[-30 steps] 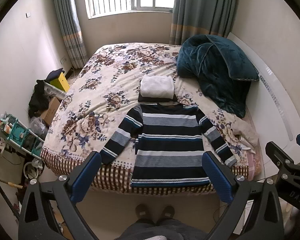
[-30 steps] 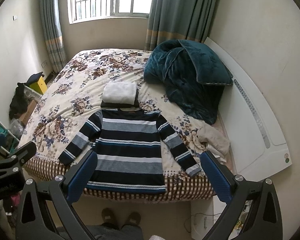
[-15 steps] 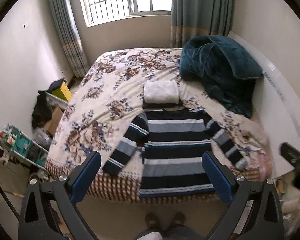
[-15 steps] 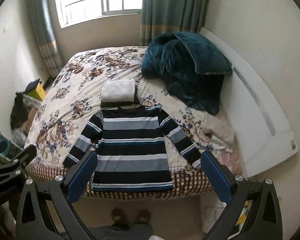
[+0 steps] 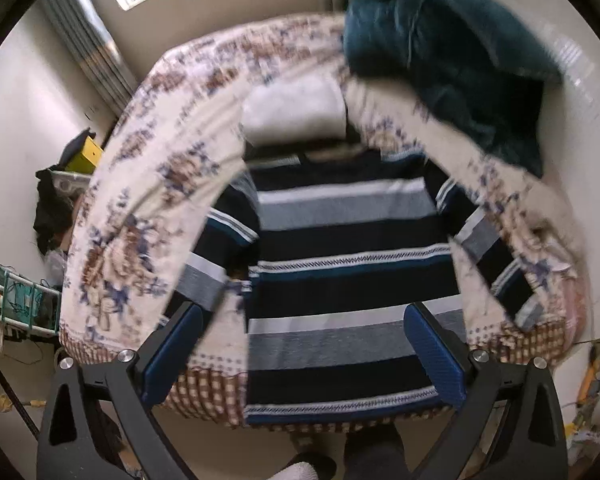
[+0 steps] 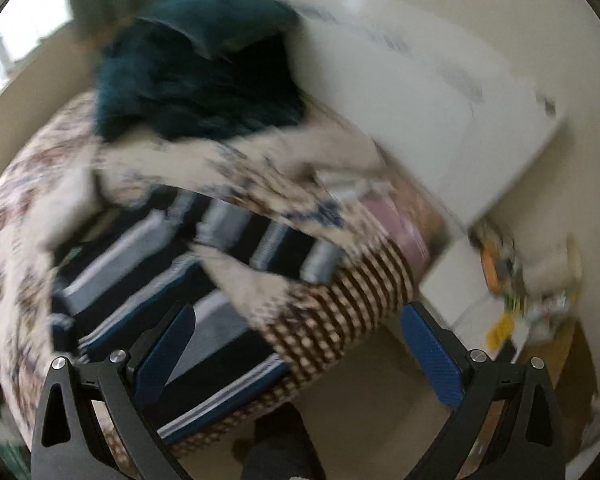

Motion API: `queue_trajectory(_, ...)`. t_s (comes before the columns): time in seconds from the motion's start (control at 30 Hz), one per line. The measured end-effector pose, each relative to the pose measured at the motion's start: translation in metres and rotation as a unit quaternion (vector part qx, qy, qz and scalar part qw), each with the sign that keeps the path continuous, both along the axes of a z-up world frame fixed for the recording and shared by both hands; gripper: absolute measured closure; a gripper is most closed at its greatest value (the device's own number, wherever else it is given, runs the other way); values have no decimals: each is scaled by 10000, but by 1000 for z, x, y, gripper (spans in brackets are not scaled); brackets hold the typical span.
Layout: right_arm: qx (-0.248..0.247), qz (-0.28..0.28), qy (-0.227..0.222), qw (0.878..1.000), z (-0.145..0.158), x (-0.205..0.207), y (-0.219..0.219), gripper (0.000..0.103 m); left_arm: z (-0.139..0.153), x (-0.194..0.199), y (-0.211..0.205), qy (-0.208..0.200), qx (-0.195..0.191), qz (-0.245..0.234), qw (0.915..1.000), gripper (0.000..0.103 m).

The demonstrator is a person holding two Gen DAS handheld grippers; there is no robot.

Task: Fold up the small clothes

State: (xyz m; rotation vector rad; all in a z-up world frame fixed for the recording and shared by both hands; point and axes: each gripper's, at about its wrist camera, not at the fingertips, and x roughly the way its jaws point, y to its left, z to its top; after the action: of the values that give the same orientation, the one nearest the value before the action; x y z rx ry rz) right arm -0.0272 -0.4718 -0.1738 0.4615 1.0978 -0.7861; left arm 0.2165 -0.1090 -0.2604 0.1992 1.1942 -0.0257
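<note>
Sweater [image 5: 352,264], striped, lies flat on the bed [image 5: 160,168], hem at the near bed edge, sleeves angled outward. My left gripper [image 5: 304,354] hovers above the hem, jaws wide apart, holding nothing. My right gripper [image 6: 296,354] hangs over the bed's right corner and bare floor [image 6: 380,392], jaws wide, empty. Views blurred.

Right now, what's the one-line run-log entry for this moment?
phase: approach | left gripper: open, empty | right gripper: open, empty | striped sweater: flat on bed, unfolded | views: motion-blurred
</note>
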Motion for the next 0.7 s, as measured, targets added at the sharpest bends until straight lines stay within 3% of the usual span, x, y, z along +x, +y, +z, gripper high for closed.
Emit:
queue_trajectory(0.13,588,-710,369,9951,-114,13,-86,0,-71,31,-29,376,277,46,9989,0)
queue_trajectory(0.3,1190,-1341,939,9793,-251,28,-155,1,-174,53,-51,1359,496,38,9895,0)
queue_trajectory(0.37,1845,-1918,868,9600,-309,24,-178,2,-205,60,-59,1403,845,-47,9865,0)
queue_trajectory(0.43,2539,-2739,446,9266,-359,10,-192,2,-241,68,-63,1596,1094,-59,9811,0)
queue_trajectory(0.53,2987,-3677,-210,8804,-408,-3,-197,3,-276,83,-60,1869,910,145,9780,0)
queue_trajectory(0.57,3009,-3883,-433,8700,-419,-5,-198,6,-285,89,-59,1915,864,195,9775,0)
queue_trajectory(0.63,2959,-4146,-751,8573,-432,-2,-198,20,-296,99,-57,1867,852,203,9785,0)
queue_trajectory(0.7,2446,-4406,-818,8598,-431,6,-196,41,-296,110,-54,1612,846,127,9832,0)
